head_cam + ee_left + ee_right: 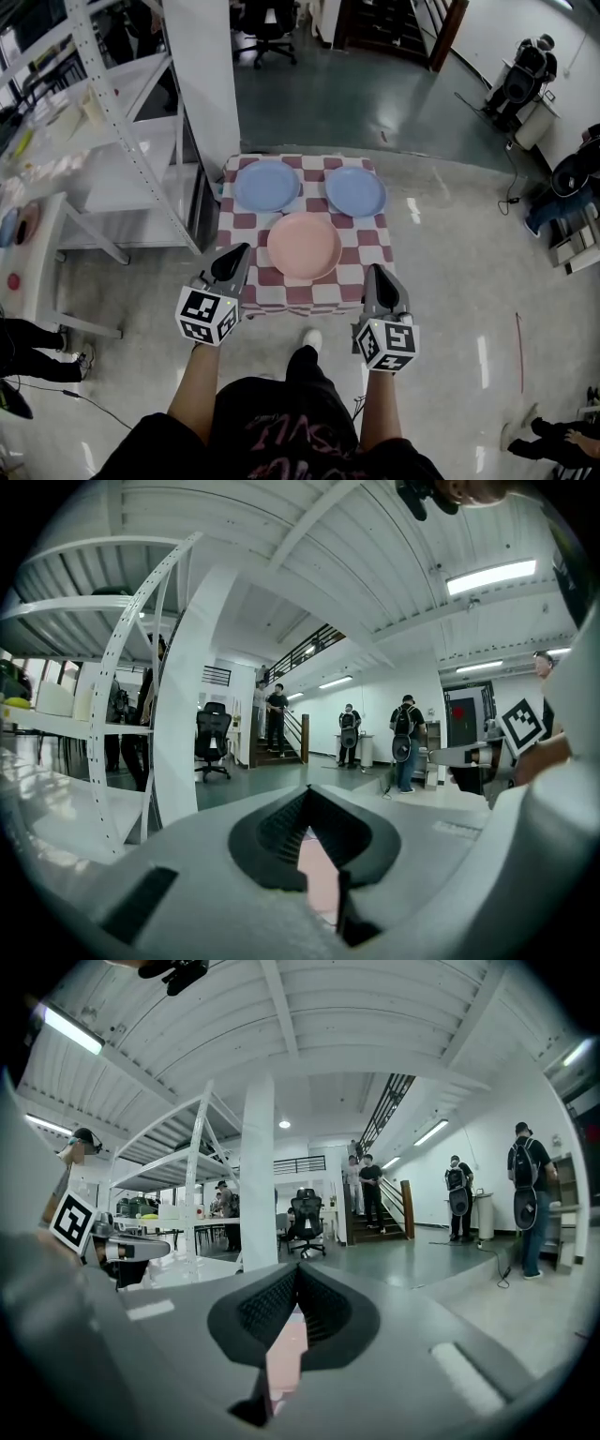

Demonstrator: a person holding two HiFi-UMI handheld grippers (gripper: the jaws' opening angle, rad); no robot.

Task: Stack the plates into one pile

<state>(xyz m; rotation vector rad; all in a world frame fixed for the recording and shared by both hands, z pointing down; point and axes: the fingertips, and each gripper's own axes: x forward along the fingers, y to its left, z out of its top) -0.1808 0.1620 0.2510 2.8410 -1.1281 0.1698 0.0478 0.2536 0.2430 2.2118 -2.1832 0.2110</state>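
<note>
Not started: no pile yet. Pink plate (pixel 304 246) frame centre on tabletop (pixel 242 223); two blue plates (pixel 266 185) just above it, all apart. Left gripper (pixel 236 258) and right gripper (pixel 378 279) below, jaws clenched, empty. Next, likely: open jaws, reach plate rim.

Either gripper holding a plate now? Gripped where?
Nothing held: left gripper and right gripper both shut, empty, hanging near the checkered-cloth table's front edge, clear of the round pink plate.

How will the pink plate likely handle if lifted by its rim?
The pink plate looks rigid and shallow: it probably keeps its shape, but may droop from a rim grip. Lying flat on the checkered cloth, it is unlikely to roll.
</note>
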